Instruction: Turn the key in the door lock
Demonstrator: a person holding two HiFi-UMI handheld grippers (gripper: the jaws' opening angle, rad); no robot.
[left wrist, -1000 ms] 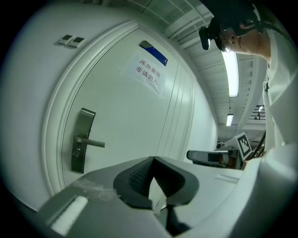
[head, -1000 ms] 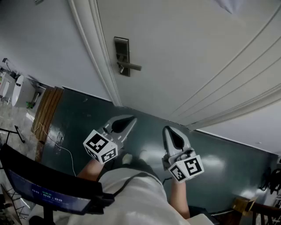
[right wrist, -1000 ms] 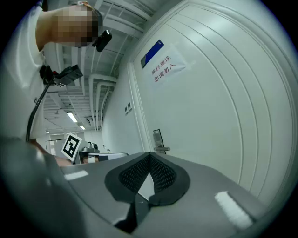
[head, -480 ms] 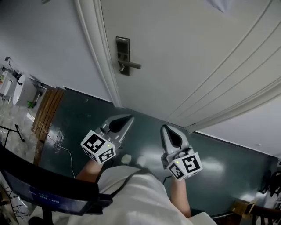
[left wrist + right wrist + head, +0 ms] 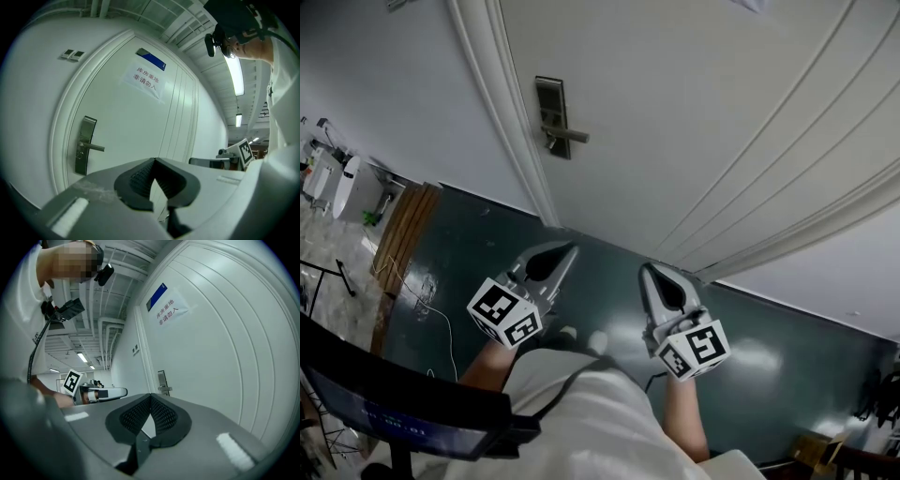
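Shifting only slightly over the last second, the left gripper point(image 5: 570, 249) and right gripper point(image 5: 648, 271) stay closed and empty, well apart from the door lock point(image 5: 549, 117). Approach has barely begun; no key discernible.

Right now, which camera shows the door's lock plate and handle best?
The left gripper view: the lock plate stands nearly face-on and whole, with its handle sticking out. The head view shows the lock plate from above, slanted; in the right gripper view the lock plate is small and far off.
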